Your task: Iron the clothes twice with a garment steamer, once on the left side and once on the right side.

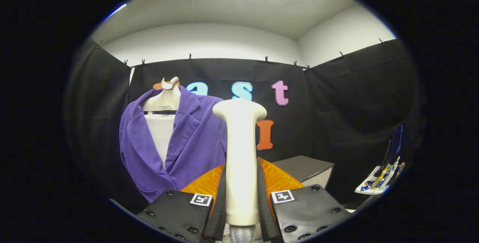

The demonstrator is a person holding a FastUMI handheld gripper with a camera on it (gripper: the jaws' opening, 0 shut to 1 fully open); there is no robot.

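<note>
A garment steamer was held upright in a hand-held gripper, just right of a hanging purple jacket.

To the left, one purple jacket (176, 149) was hung on one pale hanger (164, 99) over a white inner layer, against the booth's black cloth wall; it was judged soft, light and apt to swing when pressed. At centre, one cream garment steamer (241, 160) was pinched by its handle between the two fingers of the gripper (241, 202), both pressing on it. The steamer was judged rigid, smooth and top-heavy, best gripped low on the handle. Behind it, an orange ribbed object (278, 177) was seen; farther right, one grey box (305, 168) and one tray of tools (380, 181).
</note>
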